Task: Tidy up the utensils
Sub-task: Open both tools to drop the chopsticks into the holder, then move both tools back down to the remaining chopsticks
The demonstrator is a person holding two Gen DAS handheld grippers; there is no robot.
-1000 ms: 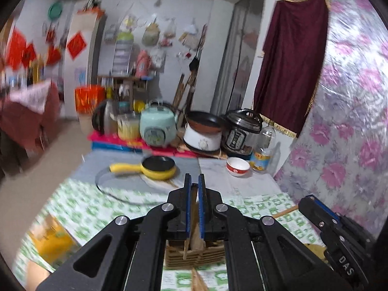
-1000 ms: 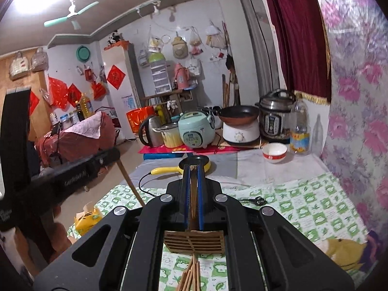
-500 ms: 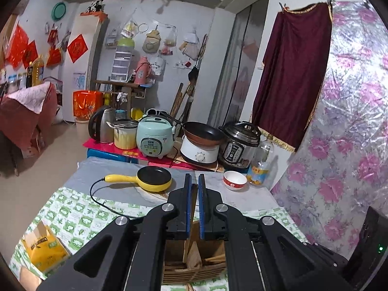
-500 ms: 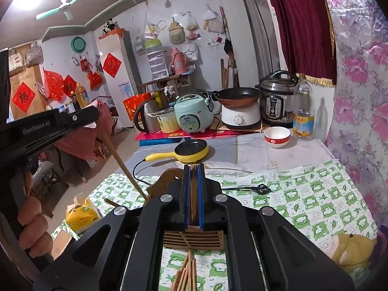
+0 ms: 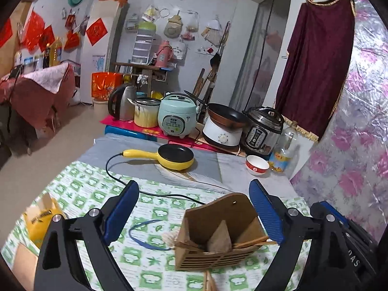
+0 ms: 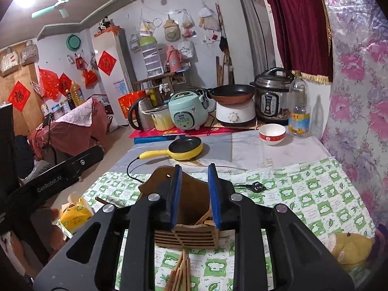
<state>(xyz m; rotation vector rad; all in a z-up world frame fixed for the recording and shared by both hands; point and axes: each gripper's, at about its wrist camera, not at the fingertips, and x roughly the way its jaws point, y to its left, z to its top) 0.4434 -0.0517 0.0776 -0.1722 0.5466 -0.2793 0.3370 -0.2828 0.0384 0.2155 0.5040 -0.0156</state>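
The left gripper point(image 5: 194, 208) was opening, its jaws spread wide around the wooden holder point(image 5: 218, 237) without touching it. The right gripper point(image 6: 194, 194) was also opening, empty, above that holder; chopsticks point(image 6: 180, 274) lay below its jaws.

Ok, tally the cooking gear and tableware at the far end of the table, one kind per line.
Kettle: 1
Pot: 1
Rice cooker: 1
Pressure cooker: 1
White cooker base: 1
Frying pans: 2, yellow pan and dark pan
Bowl: 1
Bottle: 1
Total: 9
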